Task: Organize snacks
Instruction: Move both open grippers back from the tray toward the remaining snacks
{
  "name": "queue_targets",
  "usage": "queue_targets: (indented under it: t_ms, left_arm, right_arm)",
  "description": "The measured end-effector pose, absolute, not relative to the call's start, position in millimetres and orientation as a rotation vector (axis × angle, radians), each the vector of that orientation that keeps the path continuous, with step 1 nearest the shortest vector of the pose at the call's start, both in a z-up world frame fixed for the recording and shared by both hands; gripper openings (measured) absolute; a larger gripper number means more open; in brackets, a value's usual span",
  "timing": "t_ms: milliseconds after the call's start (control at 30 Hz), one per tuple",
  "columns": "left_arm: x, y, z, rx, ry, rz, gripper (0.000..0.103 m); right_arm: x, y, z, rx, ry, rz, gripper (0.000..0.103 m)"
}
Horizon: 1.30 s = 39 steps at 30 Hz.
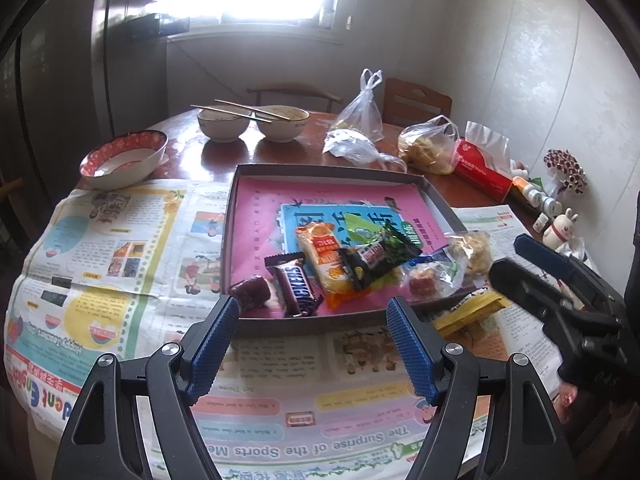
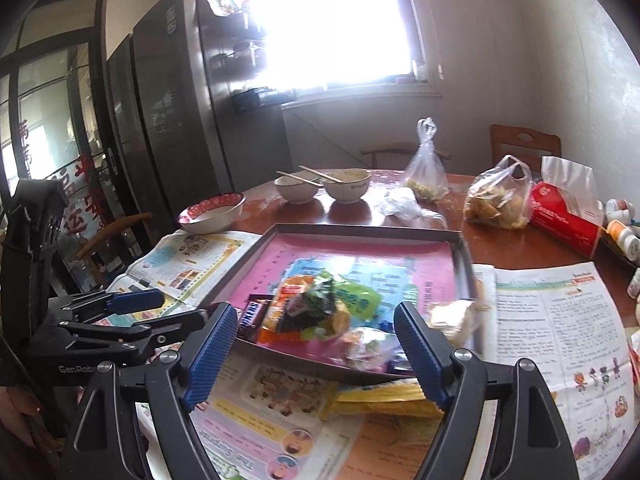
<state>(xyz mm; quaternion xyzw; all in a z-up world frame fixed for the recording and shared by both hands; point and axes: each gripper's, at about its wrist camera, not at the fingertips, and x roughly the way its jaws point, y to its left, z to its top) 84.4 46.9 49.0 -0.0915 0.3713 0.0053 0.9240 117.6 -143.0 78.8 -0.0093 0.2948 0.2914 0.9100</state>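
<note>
the left gripper (image 1: 310, 316) hovers just short of the near rim of the shallow grey cardboard tray (image 1: 438, 196), its blue-padded jaws spread apart with nothing between them. the right gripper (image 2: 314, 330) hangs at the same near rim a little further right, its jaws likewise released and empty; in the left wrist view it shows as a dark shape at the right edge (image 1: 532, 264).

the tray sits on colourful newspaper sheets (image 1: 120, 240) that cover the near part of the round reddish-brown wooden worktop (image 1: 280, 152). its floor is lined with a pink printed sheet (image 1: 256, 216). the snacks lie heaped in the tray's near half: a brown snickers bar (image 1: 298, 286) beside a dark purple wrapped sweet (image 1: 252, 292), an orange packet of biscuits (image 1: 326, 260), a black and green wrapper (image 1: 380, 256) on top of it, and clear-wrapped pieces (image 1: 432, 276) towards the right corner. a flat yellow packet (image 1: 472, 310) lies outside on the newspaper, touching or tucked under the tray's near right corner.

further back on the worktop stand a red-patterned bowl (image 1: 124, 158), two pale bowls with chopsticks across them (image 1: 254, 122), clear plastic bags (image 1: 362, 116) and a red tissue pack (image 1: 480, 168).
</note>
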Motion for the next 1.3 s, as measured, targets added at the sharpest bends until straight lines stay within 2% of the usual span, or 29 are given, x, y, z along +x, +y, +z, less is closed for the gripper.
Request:
queue_targets:
  t_ms: [400, 1300]
  left_arm:
    - [83, 22, 50, -0.164, 0.772, -0.034, 0.078]
    - [110, -62, 7, 0.000, 0.885, -0.191, 0.078]
  right_arm:
    - [118, -187, 85, 0.004, 0.596, 0.511, 0.080]
    - [109, -232, 32, -0.039, 0.755, 0.438, 0.080]
